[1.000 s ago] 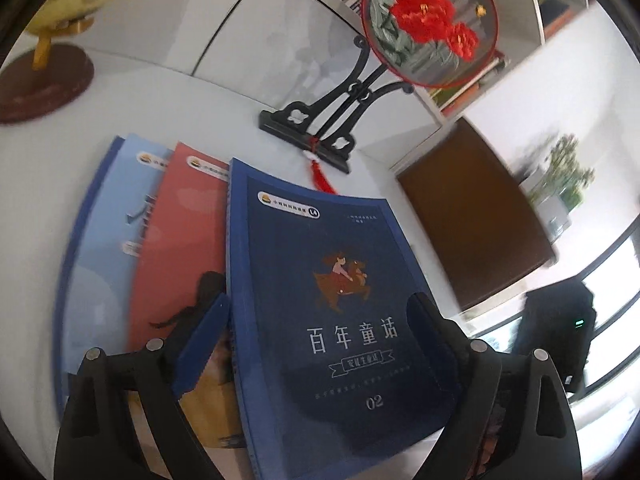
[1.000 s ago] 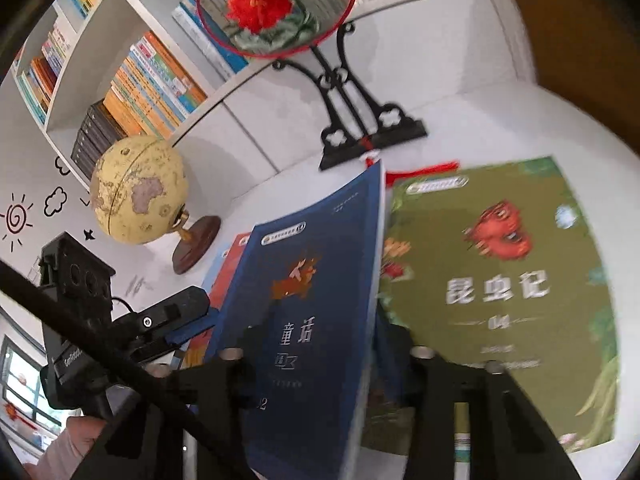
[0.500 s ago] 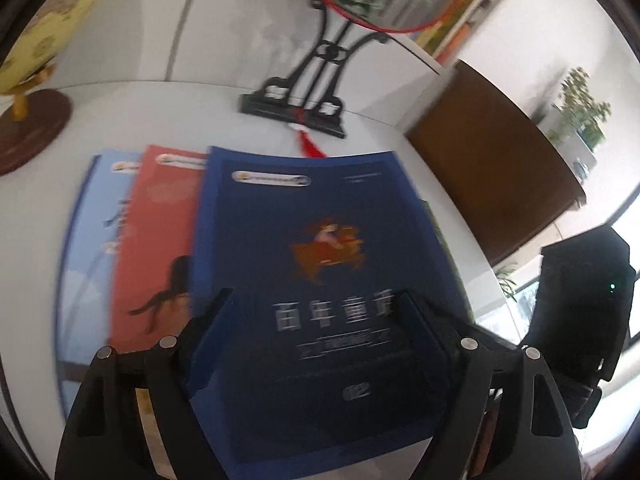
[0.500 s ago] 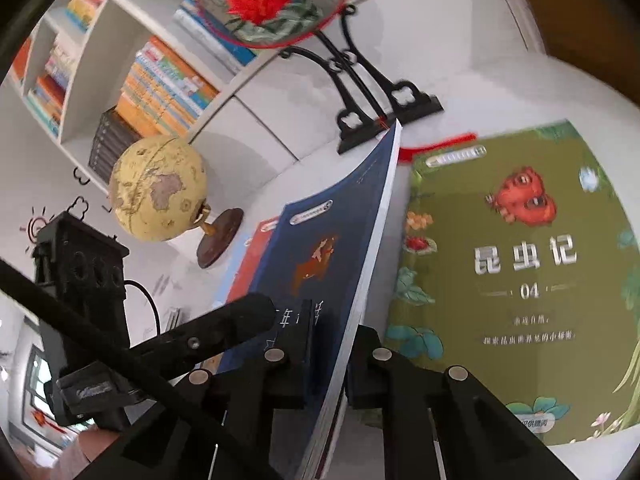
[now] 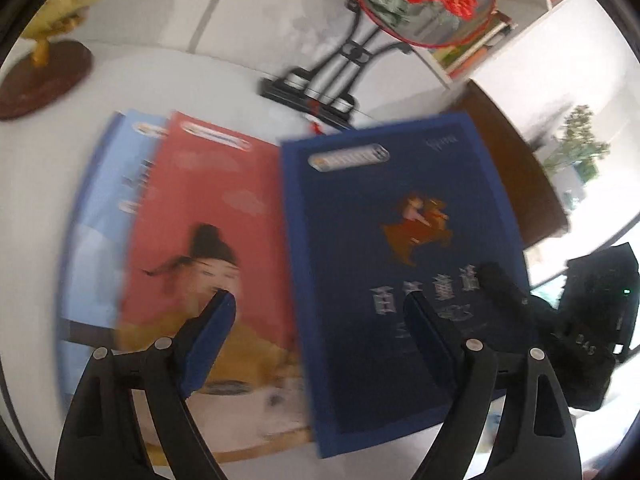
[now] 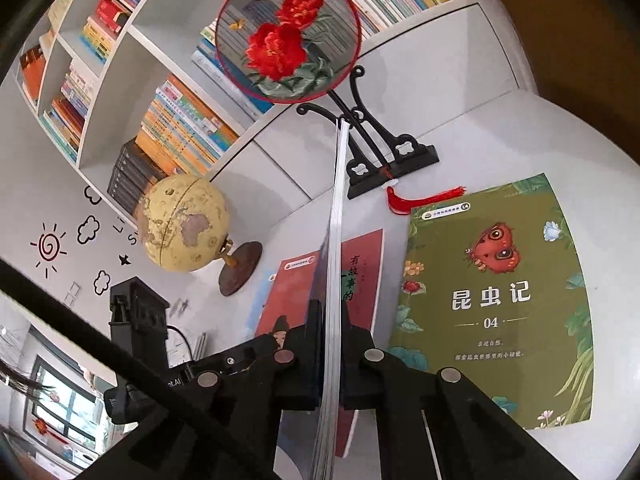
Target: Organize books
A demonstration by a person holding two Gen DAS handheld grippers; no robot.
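Now dark blue book (image 5: 400, 264) seemingly lifted.

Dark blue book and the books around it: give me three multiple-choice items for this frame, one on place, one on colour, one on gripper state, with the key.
1. Where does the green book lie?
A. flat on the white table, right of the held book
B. on the bookshelf
C. under the globe

2. What colour is the cover lying directly beside the dark blue book in the left wrist view?
A. yellow
B. red
C. black

3. How does the right gripper stand?
A. open above the table
B. shut on nothing
C. shut on the dark blue book

Key: 1 A, the green cover rests flat on the table, right of the book's page edge. 2 B, the red book lies just left of it, over a light blue book. 3 C, its fingers press the book's page edge from both sides, while the left gripper is open.
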